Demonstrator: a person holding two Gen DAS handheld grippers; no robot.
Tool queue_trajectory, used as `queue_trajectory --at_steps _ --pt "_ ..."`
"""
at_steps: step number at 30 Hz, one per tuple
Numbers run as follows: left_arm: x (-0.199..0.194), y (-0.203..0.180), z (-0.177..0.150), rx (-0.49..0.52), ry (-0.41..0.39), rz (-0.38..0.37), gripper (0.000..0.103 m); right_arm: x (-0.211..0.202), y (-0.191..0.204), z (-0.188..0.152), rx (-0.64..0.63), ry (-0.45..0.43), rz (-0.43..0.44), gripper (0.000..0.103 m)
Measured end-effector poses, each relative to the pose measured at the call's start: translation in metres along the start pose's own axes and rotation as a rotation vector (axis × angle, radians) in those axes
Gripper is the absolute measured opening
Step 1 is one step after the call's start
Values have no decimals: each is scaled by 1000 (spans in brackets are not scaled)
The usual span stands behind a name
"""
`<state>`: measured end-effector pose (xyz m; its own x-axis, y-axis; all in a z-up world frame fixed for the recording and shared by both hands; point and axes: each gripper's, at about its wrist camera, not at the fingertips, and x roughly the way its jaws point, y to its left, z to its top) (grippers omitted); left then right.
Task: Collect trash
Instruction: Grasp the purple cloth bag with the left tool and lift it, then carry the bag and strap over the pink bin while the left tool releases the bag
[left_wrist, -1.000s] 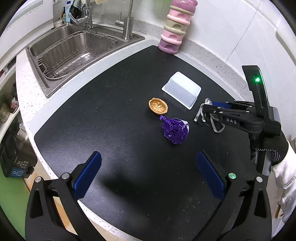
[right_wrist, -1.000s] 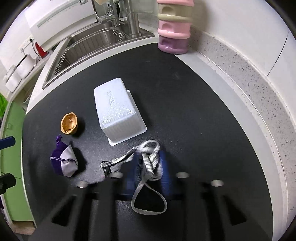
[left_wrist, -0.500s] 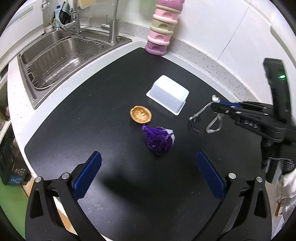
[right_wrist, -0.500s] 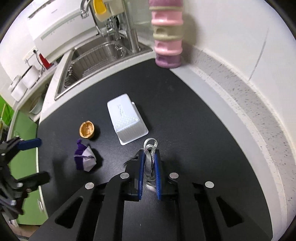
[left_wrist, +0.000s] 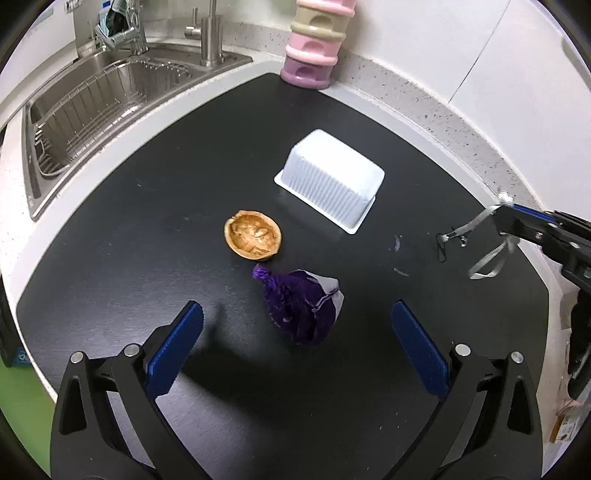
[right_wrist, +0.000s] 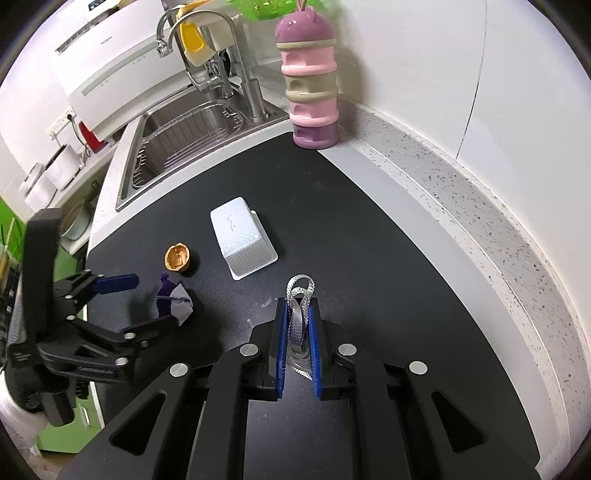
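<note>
between blue jaws, woven grey strap (right_wrist: 298, 321)

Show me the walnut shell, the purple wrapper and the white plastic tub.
walnut shell (left_wrist: 253, 236), left wrist view, hollow inside of the half shell
purple wrapper (left_wrist: 301, 308), left wrist view, crumpled middle
white plastic tub (left_wrist: 332, 182), left wrist view, ribbed side wall

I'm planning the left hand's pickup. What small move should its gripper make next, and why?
Probably lower the left gripper and close on the purple wrapper: its jaws stand open astride it above the black mat, and the right gripper already holds the grey strap.
</note>
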<state>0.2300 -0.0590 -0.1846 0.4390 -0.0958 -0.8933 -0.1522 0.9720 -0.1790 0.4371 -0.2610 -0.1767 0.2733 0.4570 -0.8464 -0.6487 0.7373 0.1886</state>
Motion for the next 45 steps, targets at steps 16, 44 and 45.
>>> queue_trajectory --at_steps 16,44,45 --pt "-21 5 -8 -6 -8 0 23 -13 13 0 -24 -30 48 10" --pt "-265 174 -182 -200 -217 155 23 -103 275 -23 -313 -162 313 10" --pt "-268 186 -193 -223 -214 164 23 -98 293 -26 -333 -153 331 10"
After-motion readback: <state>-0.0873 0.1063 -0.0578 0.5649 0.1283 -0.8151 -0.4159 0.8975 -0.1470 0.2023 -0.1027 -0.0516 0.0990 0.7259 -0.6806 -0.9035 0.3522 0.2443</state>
